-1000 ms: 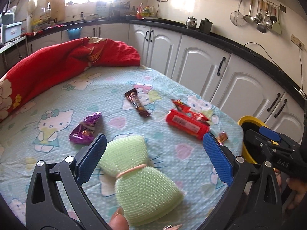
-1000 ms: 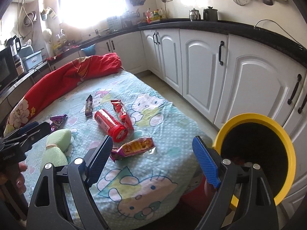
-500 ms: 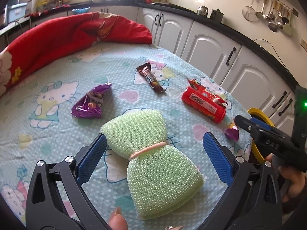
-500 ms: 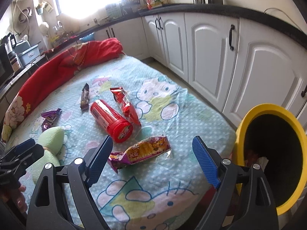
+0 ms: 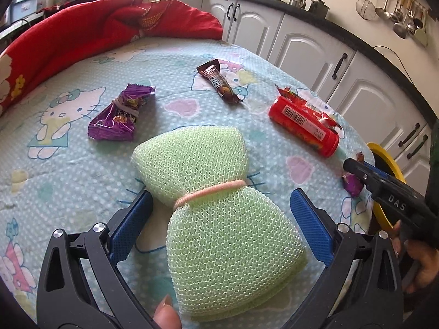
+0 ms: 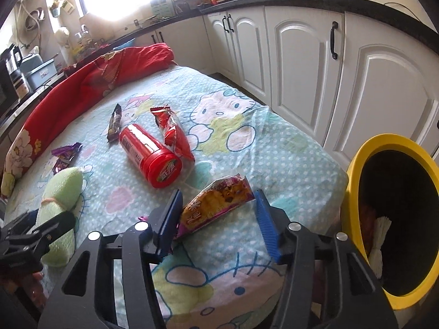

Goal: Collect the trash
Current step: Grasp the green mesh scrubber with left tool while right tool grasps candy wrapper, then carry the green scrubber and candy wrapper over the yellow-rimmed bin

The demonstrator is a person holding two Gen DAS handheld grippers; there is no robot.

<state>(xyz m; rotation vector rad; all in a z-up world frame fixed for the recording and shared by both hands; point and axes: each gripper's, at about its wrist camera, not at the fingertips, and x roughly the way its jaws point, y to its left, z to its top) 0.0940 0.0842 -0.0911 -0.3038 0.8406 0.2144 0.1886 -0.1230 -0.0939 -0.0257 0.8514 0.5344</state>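
Note:
My left gripper (image 5: 219, 219) is open, its blue pads on either side of a green mesh sponge (image 5: 216, 192) bound by a pink band, lying on the cloth. My right gripper (image 6: 216, 219) is open around an orange and purple snack packet (image 6: 216, 205) near the table's front edge. A red canister (image 6: 151, 159), a red wrapper (image 6: 172, 134), a brown chocolate bar (image 5: 219, 83) and a purple wrapper (image 5: 120, 115) lie on the cloth. A yellow-rimmed bin (image 6: 395, 213) stands right of the table.
The table wears a blue cartoon-cat cloth (image 5: 68, 164). A red blanket (image 5: 82, 33) is bunched along its far edge. White cabinets (image 6: 301, 63) stand behind and to the right. The bin holds some trash.
Both grippers have moved down and forward. The left one now straddles the green sponge. The right one has closed in around the snack packet, its jaws narrower than before.

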